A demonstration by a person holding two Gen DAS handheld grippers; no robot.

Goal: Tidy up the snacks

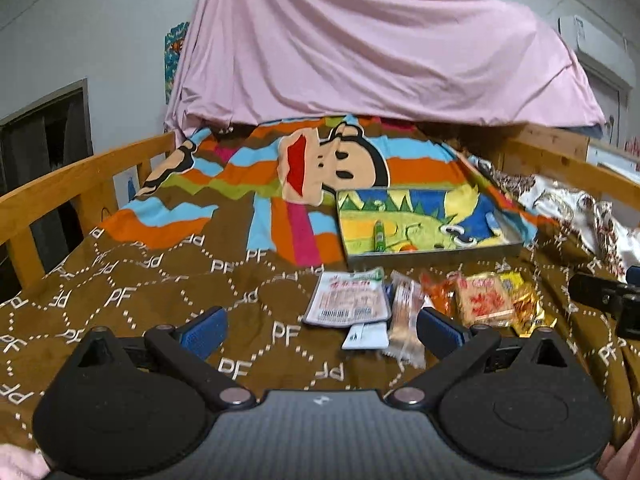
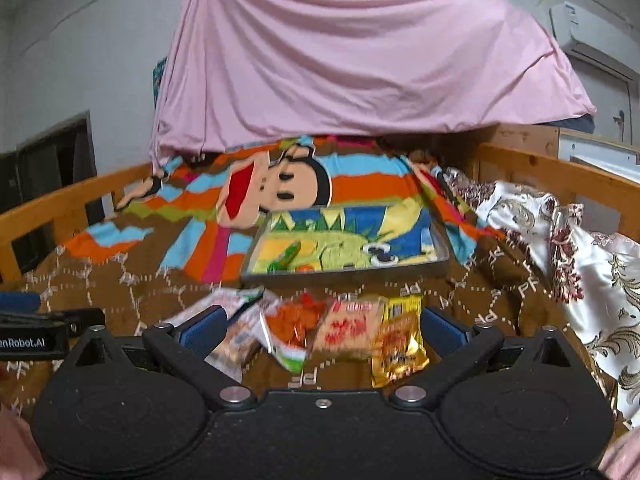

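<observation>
Several snack packets lie in a row on the brown blanket: a white packet (image 1: 347, 300), a clear wafer packet (image 1: 405, 312), an orange packet (image 2: 298, 320), a red-and-tan packet (image 2: 350, 330) and a gold packet (image 2: 400, 344). Behind them sits a shallow tray (image 1: 434, 252) lined with a colourful cloth; a small green packet (image 1: 379, 234) lies in it. My left gripper (image 1: 320, 330) stands open just in front of the white packet. Above the orange and red packets my right gripper (image 2: 320, 330) is open too, holding nothing.
The bed has wooden rails on the left (image 1: 72, 176) and on the right (image 2: 560, 172). A pink sheet (image 1: 372, 48) hangs at the back. A patterned white pillow (image 2: 592, 264) lies at the right. The other gripper's body (image 2: 40, 332) shows at the left edge.
</observation>
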